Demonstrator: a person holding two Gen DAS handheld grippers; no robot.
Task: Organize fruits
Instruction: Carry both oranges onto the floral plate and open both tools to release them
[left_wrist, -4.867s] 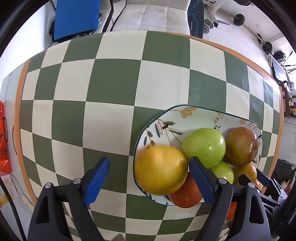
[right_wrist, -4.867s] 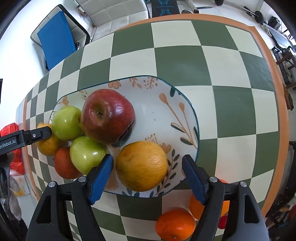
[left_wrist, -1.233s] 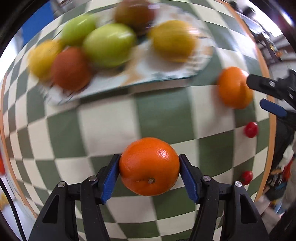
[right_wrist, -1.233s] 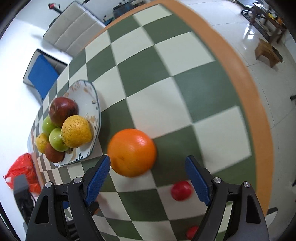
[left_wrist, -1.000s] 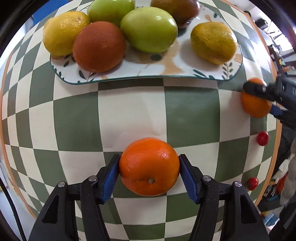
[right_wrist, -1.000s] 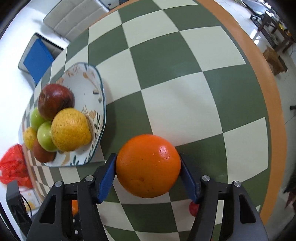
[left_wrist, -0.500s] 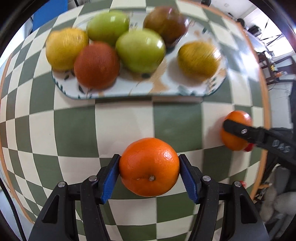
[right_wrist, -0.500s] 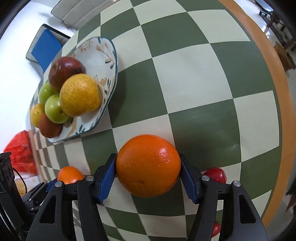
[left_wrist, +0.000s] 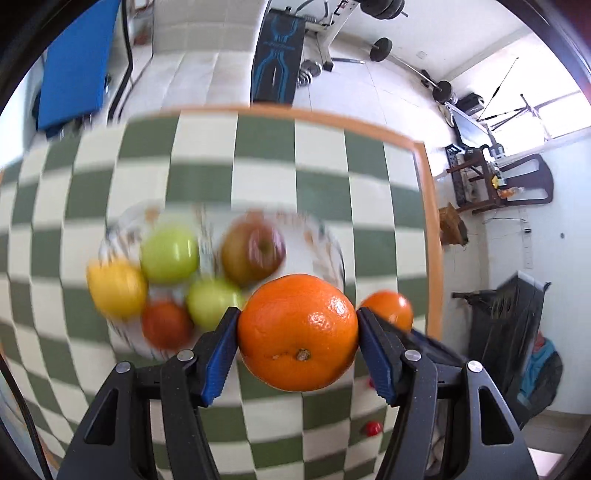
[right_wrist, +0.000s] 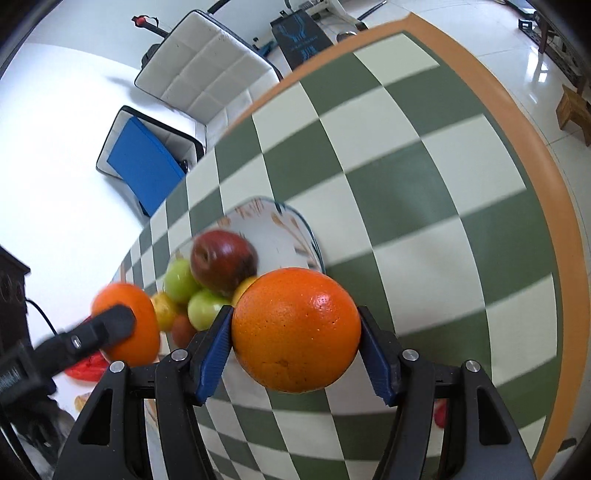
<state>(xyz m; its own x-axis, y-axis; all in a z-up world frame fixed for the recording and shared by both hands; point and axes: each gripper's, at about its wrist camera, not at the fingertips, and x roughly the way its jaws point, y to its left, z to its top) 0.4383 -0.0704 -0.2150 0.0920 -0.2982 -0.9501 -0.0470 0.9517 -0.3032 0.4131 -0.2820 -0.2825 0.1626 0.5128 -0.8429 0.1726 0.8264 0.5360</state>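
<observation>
Left wrist view: left gripper (left_wrist: 297, 334) carries an orange (left_wrist: 298, 331), jaws pinching it on both flanks, stem scar facing the lens. Fruit is lifted clear of the checkered tabletop (left_wrist: 258, 155). Plate (left_wrist: 328, 240) lies ahead, toward 11 o'clock from the held orange, blurred. On it: two green apples (left_wrist: 169, 252), a reddish apple (left_wrist: 253, 252), a yellow fruit (left_wrist: 116, 288), a darker orange-red fruit (left_wrist: 166, 325). The plate's near right portion is hidden behind the held orange, so free room there cannot be judged from this view. Second orange (left_wrist: 388, 308) peeks out at 3 o'clock, just beside the left gripper's right jaw. Small red fruit (left_wrist: 371, 427) on the tabletop low at 5 o'clock.

Right wrist view: right gripper (right_wrist: 295, 334) likewise pinches a larger orange (right_wrist: 295, 334), jaws closed against its sides, held above the tabletop (right_wrist: 424, 177). Plate (right_wrist: 284, 236) sits at 11 o'clock, its bare patterned end nearest these jaws; the pile of apples (right_wrist: 221, 260) crowds the far left end. The left gripper's orange (right_wrist: 127, 328) shows at 9 o'clock, close to the pile's left side.

Judgement: both oranges are bound for the plate. The right gripper is nearer the bare end and has the cleaner drop forward and slightly left; the left gripper faces the crowded end, where a round fruit may roll off.
</observation>
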